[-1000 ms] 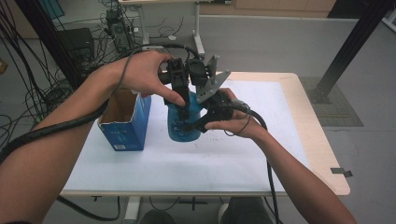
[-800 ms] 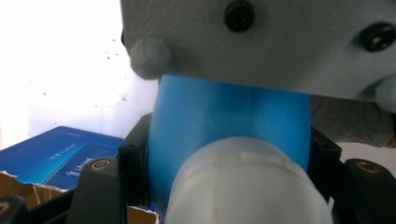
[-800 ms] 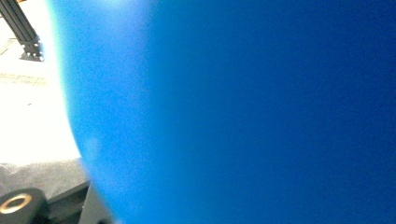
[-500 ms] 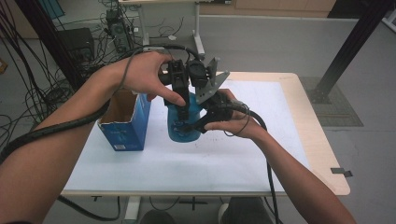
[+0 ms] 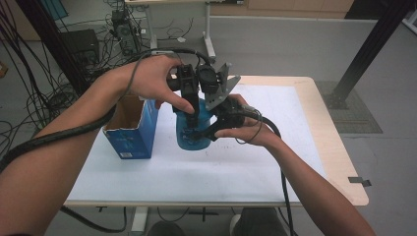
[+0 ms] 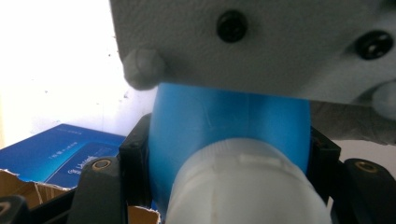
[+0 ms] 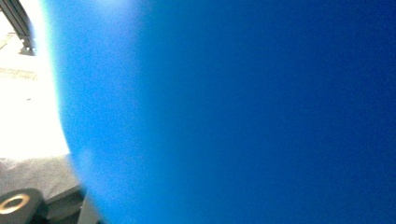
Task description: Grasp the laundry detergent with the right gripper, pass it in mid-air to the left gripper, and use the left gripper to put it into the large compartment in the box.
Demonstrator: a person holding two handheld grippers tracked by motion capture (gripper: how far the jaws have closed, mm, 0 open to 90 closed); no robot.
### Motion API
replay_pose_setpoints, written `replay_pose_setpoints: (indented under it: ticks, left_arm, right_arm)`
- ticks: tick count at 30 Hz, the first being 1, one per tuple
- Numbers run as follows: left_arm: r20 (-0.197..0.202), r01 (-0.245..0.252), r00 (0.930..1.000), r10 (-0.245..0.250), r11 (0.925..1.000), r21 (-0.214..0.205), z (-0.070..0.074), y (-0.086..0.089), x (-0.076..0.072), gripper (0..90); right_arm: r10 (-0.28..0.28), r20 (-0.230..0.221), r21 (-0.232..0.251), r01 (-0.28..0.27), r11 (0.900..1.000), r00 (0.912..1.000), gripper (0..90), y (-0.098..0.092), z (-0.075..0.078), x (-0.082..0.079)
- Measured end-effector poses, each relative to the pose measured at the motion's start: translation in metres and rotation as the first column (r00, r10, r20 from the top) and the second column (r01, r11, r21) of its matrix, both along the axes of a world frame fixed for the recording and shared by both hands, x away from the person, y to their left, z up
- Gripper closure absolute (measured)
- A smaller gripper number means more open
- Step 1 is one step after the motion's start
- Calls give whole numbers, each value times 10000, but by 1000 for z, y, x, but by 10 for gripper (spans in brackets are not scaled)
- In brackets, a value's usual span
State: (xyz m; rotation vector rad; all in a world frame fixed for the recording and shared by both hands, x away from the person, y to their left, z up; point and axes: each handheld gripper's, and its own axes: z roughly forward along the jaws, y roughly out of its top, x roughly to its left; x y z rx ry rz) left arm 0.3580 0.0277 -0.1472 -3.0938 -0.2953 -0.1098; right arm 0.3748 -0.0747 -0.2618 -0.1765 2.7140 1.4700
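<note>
On the white-topped table (image 5: 275, 162), beside the open blue cardboard box (image 5: 129, 142), the upright blue plastic bottle (image 5: 191, 133) is being clamped: left gripper (image 5: 189, 118) closed on its white cap (image 6: 243, 186) from above, right gripper (image 5: 209, 132) closed on its body sideways.

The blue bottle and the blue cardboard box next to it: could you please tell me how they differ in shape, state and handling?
The blue bottle is rounded, with a white cap; the blue cardboard box is rectangular and flat-sided. The bottle is capped; the box stands open at the top, its edge torn. The left gripper and right gripper are both shut on the bottle; the box stands untouched beside it. Both are blue and upright at the white table.
</note>
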Motion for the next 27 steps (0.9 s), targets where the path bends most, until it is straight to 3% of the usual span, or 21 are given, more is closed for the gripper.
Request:
replay_pose_setpoints:
  ticks: [27]
  left_arm:
    - [-161, -200, 9997, 202, 9997, 130, -1, 0, 0, 373]
  right_arm:
    - [324, -28, 302, -323, 9990, 9995, 418, 2, -5, 3]
